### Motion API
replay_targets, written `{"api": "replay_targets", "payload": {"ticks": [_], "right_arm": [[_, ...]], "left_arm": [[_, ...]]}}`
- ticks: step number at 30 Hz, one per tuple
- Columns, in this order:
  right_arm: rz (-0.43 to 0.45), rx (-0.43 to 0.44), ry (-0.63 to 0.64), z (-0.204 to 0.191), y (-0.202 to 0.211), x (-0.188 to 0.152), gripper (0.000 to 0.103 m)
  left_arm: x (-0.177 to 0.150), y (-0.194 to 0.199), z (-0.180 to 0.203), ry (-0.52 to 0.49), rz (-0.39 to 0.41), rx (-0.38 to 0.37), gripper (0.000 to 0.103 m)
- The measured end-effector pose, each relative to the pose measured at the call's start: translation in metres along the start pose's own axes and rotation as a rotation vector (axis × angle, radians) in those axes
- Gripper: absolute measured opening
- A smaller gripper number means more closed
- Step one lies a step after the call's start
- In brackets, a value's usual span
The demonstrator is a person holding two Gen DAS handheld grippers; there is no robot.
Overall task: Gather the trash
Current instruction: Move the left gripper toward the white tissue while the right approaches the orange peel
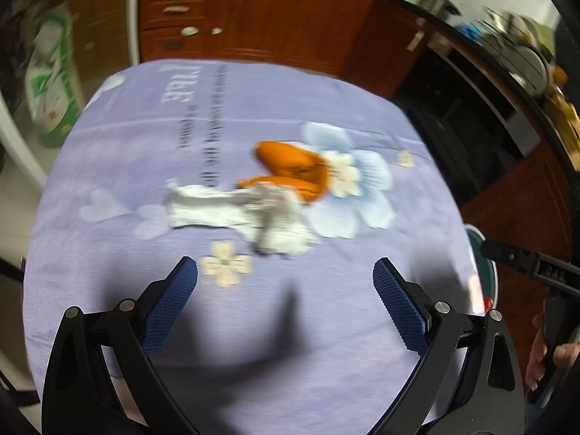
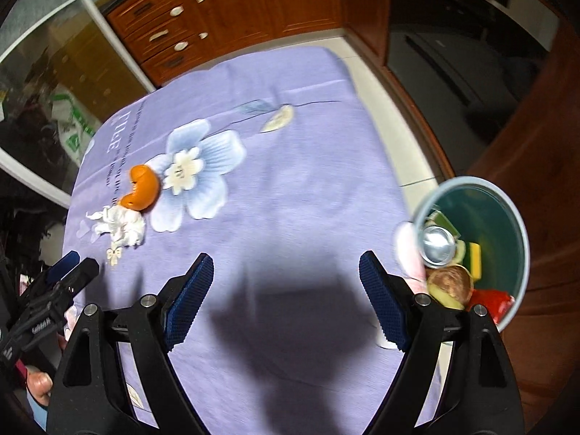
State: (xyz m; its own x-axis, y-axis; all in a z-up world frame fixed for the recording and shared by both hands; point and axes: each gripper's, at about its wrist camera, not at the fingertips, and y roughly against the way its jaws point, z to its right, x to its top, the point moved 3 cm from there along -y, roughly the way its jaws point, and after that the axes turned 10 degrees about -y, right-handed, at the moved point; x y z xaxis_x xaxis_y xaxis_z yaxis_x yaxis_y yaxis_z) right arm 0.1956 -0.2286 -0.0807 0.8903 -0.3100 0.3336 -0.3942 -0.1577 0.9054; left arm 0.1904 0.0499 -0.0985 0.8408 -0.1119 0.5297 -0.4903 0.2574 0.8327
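On the worktop (image 2: 290, 181), peel (image 2: 143, 190) touches tissue (image 2: 121, 226); both grippers' jaws gape wide, empty. Grabbing one could drag the other clear of the bin (image 2: 522, 239).

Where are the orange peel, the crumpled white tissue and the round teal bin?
Curled orange peel (image 2: 142, 189), right wrist view, its middle.
Crumpled white tissue (image 2: 123, 226), right wrist view, its centre.
Round teal bin (image 2: 505, 217), right wrist view, inner wall.

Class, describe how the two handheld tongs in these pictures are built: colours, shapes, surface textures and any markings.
Both the left tongs and right tongs have black plastic frames with triangular cutouts and silver round pivot pins. Their fingers carry blue pads with a fine ribbed texture. Seen from the side, each black body bears small raised or white lettering, too blurred to read. No cables or sleeves show.
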Motion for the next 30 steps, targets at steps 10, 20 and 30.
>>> {"api": "replay_targets", "payload": {"ticks": [10, 20, 30], "right_arm": [[-0.076, 0.021, 0.014, -0.033, -0.041, 0.010, 0.079], [-0.101, 0.023, 0.010, -0.038, -0.063, 0.024, 0.079], [-0.113, 0.022, 0.012, -0.042, -0.076, 0.032, 0.079]], "left_arm": [[0.002, -0.031, -0.019, 0.019, -0.053, -0.005, 0.098], [0.016, -0.067, -0.015, -0.022, -0.091, 0.023, 0.098], [0.024, -0.076, -0.013, -0.048, -0.071, 0.040, 0.098]]}}
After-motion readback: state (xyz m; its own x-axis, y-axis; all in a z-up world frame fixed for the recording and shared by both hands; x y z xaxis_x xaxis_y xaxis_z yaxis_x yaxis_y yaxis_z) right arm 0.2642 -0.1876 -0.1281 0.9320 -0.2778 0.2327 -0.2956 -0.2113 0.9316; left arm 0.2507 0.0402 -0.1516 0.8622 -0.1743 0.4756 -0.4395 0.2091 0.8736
